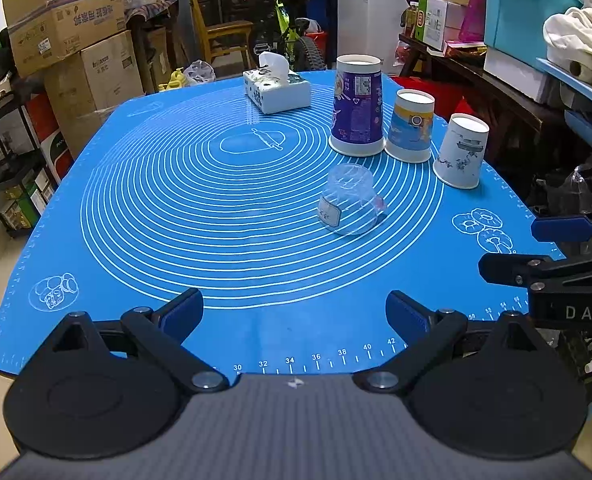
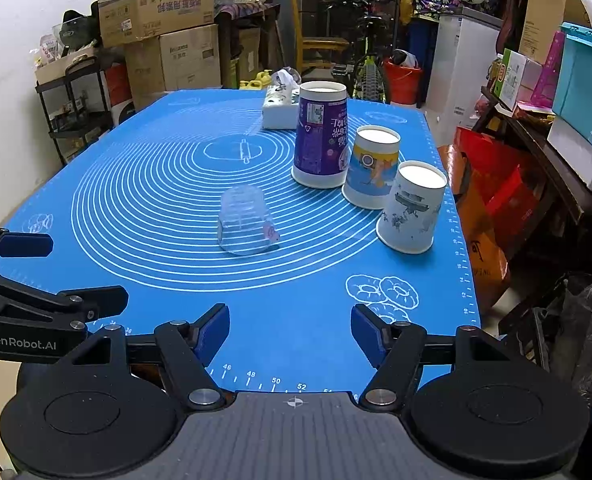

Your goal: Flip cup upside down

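Note:
A clear plastic cup (image 1: 350, 199) stands mouth down on the blue mat (image 1: 215, 240); it also shows in the right wrist view (image 2: 245, 220). Three paper cups stand mouth down in a row behind it: purple (image 1: 358, 105), blue-yellow (image 1: 411, 125) and white (image 1: 461, 151). My left gripper (image 1: 296, 314) is open and empty near the mat's front edge, well short of the clear cup. My right gripper (image 2: 289, 334) is open and empty, also at the front edge; its fingers (image 1: 564, 228) show at the right of the left wrist view.
A tissue box (image 1: 276, 89) sits at the mat's far side. Cardboard boxes (image 1: 67, 32), a black shelf (image 1: 11, 184), a bicycle (image 1: 291, 28) and cluttered shelving (image 1: 536, 40) surround the table.

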Demonstrator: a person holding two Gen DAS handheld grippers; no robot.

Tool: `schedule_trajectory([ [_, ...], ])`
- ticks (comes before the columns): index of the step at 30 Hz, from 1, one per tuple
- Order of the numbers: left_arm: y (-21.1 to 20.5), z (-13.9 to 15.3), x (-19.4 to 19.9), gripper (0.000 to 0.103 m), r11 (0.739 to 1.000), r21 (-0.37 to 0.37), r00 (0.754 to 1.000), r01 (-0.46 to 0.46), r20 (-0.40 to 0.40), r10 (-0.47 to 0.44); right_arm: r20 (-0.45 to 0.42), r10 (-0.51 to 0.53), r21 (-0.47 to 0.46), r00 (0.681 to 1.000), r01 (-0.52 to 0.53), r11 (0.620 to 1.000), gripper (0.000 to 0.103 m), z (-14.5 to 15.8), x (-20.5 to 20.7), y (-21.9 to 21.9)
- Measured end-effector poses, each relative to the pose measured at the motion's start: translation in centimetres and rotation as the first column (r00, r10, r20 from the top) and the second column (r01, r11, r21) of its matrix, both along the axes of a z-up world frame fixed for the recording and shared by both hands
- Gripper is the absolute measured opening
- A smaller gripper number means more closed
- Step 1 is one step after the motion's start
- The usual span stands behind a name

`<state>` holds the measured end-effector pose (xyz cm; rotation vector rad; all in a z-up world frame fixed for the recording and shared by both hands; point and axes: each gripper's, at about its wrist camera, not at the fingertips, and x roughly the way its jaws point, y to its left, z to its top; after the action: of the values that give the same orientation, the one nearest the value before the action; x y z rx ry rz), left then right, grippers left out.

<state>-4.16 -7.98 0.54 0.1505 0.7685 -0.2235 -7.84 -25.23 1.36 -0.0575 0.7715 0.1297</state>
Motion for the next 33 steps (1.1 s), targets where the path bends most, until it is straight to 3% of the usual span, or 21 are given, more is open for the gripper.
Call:
schedule_trajectory([
  [33, -0.34, -0.3, 0.0, 0.097, 1.0, 0.007, 1.0, 0.008, -0.009, -0.007, -0.017, 0.003, -0.002, 1.0, -0.003, 1.0, 0.075, -0.64, 0.07, -0.43],
])
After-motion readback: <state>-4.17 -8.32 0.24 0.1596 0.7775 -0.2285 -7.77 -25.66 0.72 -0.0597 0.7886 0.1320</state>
